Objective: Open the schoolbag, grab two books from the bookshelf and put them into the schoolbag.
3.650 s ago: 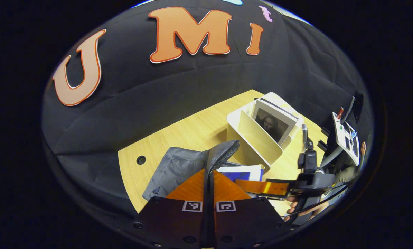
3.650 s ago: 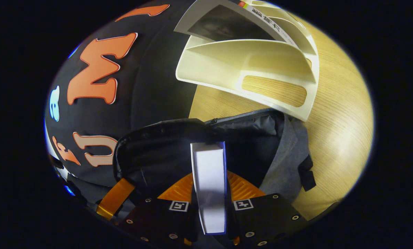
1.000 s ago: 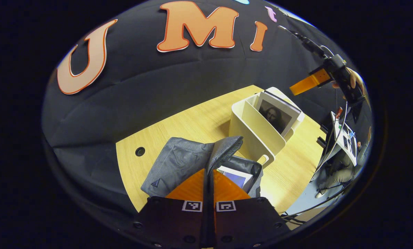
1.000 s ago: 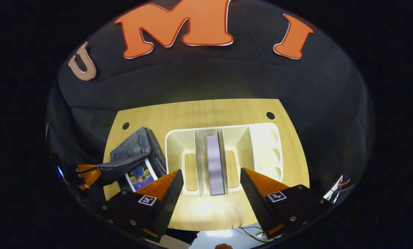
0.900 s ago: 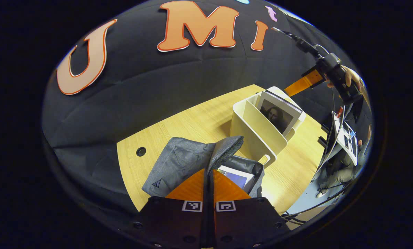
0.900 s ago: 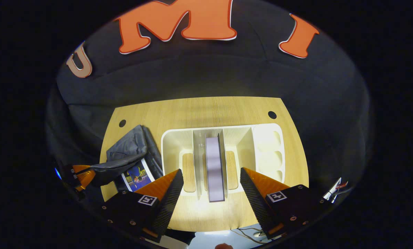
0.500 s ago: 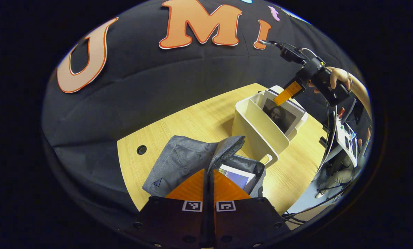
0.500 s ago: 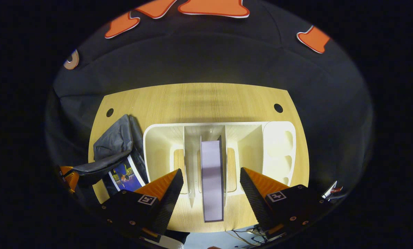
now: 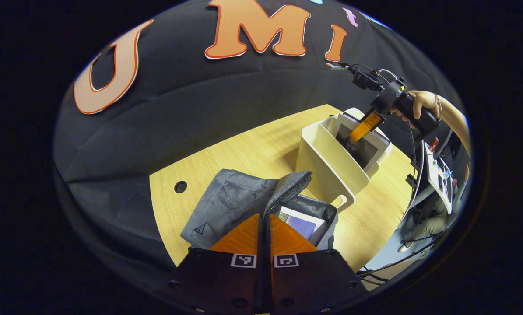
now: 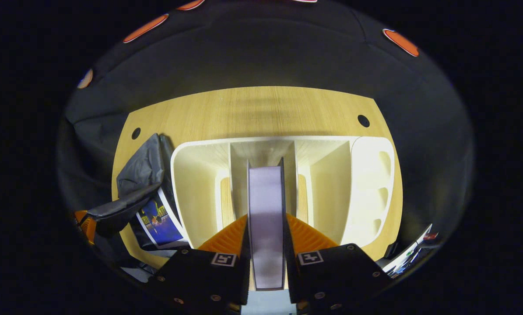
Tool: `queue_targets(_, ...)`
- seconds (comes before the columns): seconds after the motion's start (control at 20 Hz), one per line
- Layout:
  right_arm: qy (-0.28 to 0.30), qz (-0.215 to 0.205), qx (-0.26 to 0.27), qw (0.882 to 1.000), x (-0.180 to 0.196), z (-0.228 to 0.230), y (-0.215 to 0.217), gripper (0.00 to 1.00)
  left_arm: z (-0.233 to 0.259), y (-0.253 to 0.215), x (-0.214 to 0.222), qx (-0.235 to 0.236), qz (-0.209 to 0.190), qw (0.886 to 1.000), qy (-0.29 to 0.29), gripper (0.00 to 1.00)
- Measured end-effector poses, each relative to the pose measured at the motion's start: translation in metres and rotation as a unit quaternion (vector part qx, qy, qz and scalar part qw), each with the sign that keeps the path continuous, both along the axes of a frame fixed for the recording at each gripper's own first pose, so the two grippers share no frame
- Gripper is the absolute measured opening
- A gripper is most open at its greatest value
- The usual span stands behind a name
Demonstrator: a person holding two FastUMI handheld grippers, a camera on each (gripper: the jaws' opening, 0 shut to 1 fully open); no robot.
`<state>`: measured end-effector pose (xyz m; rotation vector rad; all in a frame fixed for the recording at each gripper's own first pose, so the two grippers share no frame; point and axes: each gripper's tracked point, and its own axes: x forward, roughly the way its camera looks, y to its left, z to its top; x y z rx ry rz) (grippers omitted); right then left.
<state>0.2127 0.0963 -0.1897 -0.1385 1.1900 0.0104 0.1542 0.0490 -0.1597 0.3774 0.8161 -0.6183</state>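
The grey schoolbag (image 9: 228, 205) lies open on the wooden table, a blue-covered book (image 9: 301, 224) inside it. My left gripper (image 9: 264, 215) is shut on the bag's zippered flap (image 9: 289, 188) and holds it up. Right of the bag stands the cream bookshelf (image 9: 327, 162) with a portrait-covered book (image 9: 366, 151) upright in its middle slot. In the right gripper view, my right gripper (image 10: 265, 217) is shut on that book (image 10: 265, 188), one finger on each side of its top edge, above the bookshelf (image 10: 195, 175). The schoolbag (image 10: 141, 168) and left gripper (image 10: 86, 224) sit at the left.
The table (image 10: 252, 111) has a cable hole near each back corner (image 10: 363, 120). The shelf's right section (image 10: 373, 183) has oval cut-outs. A hand (image 9: 423, 103) holds the right gripper (image 9: 361, 130). Beyond the table's right edge stands a stand with devices (image 9: 440, 175) and cables.
My right gripper has come down over the bookshelf and shut on the upright book; half a second ago it was open above it. My left gripper keeps the flap held up.
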Motion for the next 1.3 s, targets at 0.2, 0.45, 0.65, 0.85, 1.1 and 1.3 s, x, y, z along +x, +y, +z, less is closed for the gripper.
queue_targets(0.2, -0.009, -0.007, -0.003, 1.000, 0.002, 0.003, -0.001, 0.32, -0.002, 0.001, 0.000, -0.002, 0.001, 1.000, 0.002, 0.01)
queue_targets(0.45, -0.029, -0.008, -0.004, 1.000, -0.008, 0.037, -0.001, 0.31, -0.001, -0.002, 0.000, -0.004, 0.000, 1.000, 0.003, 0.01)
queue_targets(0.65, -0.056, -0.008, -0.005, 0.998, -0.017, 0.074, 0.003, 0.31, 0.002, -0.002, -0.003, -0.005, -0.005, 1.000, -0.002, 0.01)
queue_targets(0.85, -0.093, 0.004, -0.022, 0.995, -0.033, 0.122, 0.005, 0.31, 0.004, 0.000, -0.004, -0.004, -0.007, 1.000, -0.007, 0.01)
queue_targets(1.1, -0.147, 0.009, 0.002, 0.989, -0.065, 0.181, 0.021, 0.29, 0.005, 0.000, -0.004, -0.006, -0.005, 1.000, -0.007, 0.01)
queue_targets(1.3, -0.173, 0.002, 0.068, 0.983, -0.100, 0.203, 0.035, 0.30, 0.008, 0.006, -0.003, -0.005, 0.000, 1.000, -0.012, 0.01)
